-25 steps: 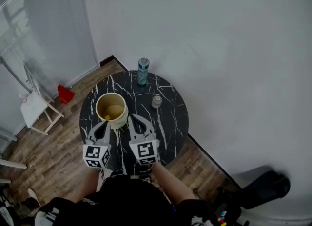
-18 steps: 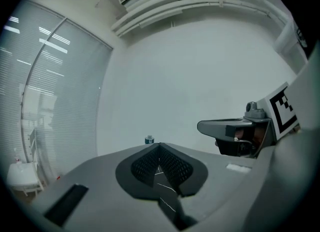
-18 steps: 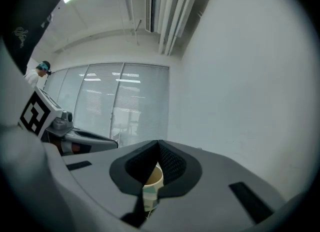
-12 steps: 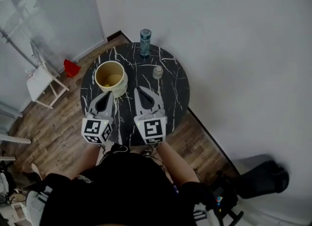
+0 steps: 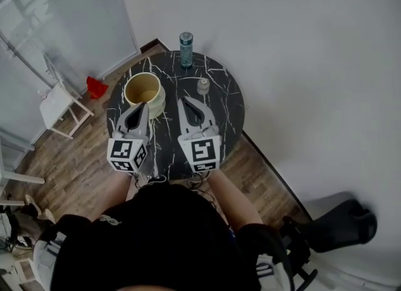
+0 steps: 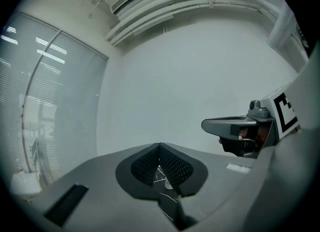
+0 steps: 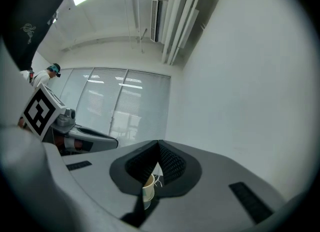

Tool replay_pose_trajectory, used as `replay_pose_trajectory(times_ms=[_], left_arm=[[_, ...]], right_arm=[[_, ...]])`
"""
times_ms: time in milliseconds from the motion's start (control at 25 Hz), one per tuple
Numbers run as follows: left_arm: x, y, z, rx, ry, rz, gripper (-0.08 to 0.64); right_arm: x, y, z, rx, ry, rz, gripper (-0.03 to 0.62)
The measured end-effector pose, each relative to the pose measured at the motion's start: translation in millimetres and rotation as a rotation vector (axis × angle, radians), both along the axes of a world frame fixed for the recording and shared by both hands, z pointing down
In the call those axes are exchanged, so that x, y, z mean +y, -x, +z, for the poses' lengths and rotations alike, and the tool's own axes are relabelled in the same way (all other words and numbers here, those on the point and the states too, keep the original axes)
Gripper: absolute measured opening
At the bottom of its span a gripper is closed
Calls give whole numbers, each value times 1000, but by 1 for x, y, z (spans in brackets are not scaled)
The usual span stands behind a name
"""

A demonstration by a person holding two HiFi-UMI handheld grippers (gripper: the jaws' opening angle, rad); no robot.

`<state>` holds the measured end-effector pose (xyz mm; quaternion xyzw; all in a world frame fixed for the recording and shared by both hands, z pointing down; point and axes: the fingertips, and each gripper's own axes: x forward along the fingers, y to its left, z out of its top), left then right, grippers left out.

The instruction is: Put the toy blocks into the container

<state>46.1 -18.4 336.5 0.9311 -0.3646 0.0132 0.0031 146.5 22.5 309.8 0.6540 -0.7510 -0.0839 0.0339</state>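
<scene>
The cream container (image 5: 144, 91) stands upright on the left part of the round black marble table (image 5: 222, 117); a sliver of the container (image 7: 148, 190) shows below my right jaws. Its inside looks yellowish, and I cannot make out single blocks. No loose block shows on the table. My left gripper (image 5: 143, 105) hovers just in front of the container's near rim, shut and empty. My right gripper (image 5: 184, 101) floats beside it over the table's middle, also shut with nothing in it. In the gripper views both jaw pairs, left (image 6: 160, 147) and right (image 7: 158, 144), meet at their tips.
A teal bottle (image 5: 186, 48) stands at the table's far edge. A small grey knob-like object (image 5: 202, 86) sits right of the container. A white chair (image 5: 59, 105) and a red object (image 5: 96, 87) are on the wooden floor to the left. A white wall runs behind the table.
Both grippers have risen toward the head camera and look larger, still side by side and shut. The table and container have slid up in the view.
</scene>
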Motion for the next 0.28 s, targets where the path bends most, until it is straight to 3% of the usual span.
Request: replay_pose_trajectory(times_ms=[280], left_arm=[[10, 10, 1, -16, 17, 16, -2]], right_arm=[[1, 12, -7, 74, 1, -49, -3]])
